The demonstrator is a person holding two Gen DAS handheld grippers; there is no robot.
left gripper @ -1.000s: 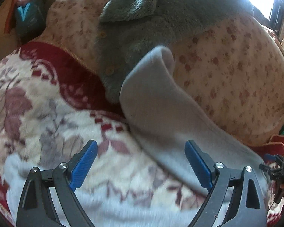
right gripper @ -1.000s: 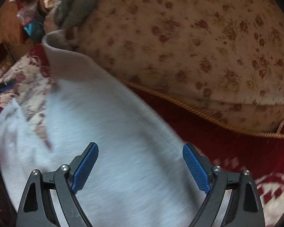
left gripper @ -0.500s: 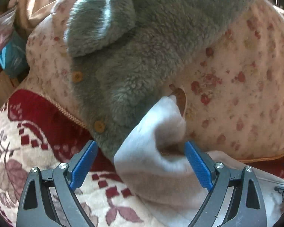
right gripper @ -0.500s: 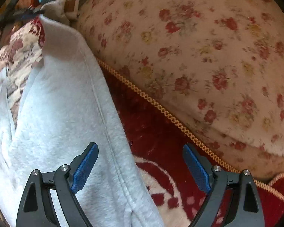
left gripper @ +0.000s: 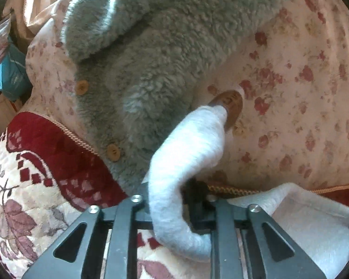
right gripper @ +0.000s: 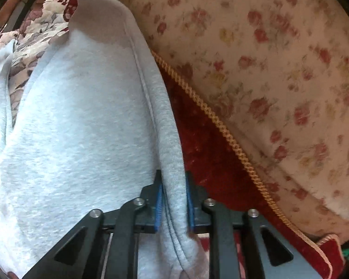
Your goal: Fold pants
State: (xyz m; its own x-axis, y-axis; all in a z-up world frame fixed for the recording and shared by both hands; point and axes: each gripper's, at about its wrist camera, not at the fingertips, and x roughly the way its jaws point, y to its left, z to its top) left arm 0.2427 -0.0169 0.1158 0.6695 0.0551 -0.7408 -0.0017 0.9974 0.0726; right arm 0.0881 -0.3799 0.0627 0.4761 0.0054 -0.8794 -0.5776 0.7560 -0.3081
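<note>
Light grey fleece pants [right gripper: 81, 127] lie on a red and cream floral bedspread [left gripper: 35, 197]. In the left wrist view my left gripper [left gripper: 172, 202] is shut on a rolled edge of the pants [left gripper: 188, 158], which curls up above the jaws and carries a brown leather patch [left gripper: 230, 107]. In the right wrist view my right gripper [right gripper: 173, 200] is shut on the ribbed waistband edge of the pants, with the blue pads [right gripper: 159, 207] pressed on both sides of it. The pants spread away to the left of the right gripper.
A large floral-print cushion [right gripper: 267, 69] rises behind the pants, against the bedspread's gold cord trim [right gripper: 221, 127]. A grey fuzzy jacket [left gripper: 162, 58] with wooden buttons lies on that cushion [left gripper: 302, 93]. Teal and pink clutter [left gripper: 9, 69] sits at the far left.
Both grippers moved forward onto the pants' top edge and closed from wide open to shut on the fabric. The left one now has the rolled corner between its jaws.
</note>
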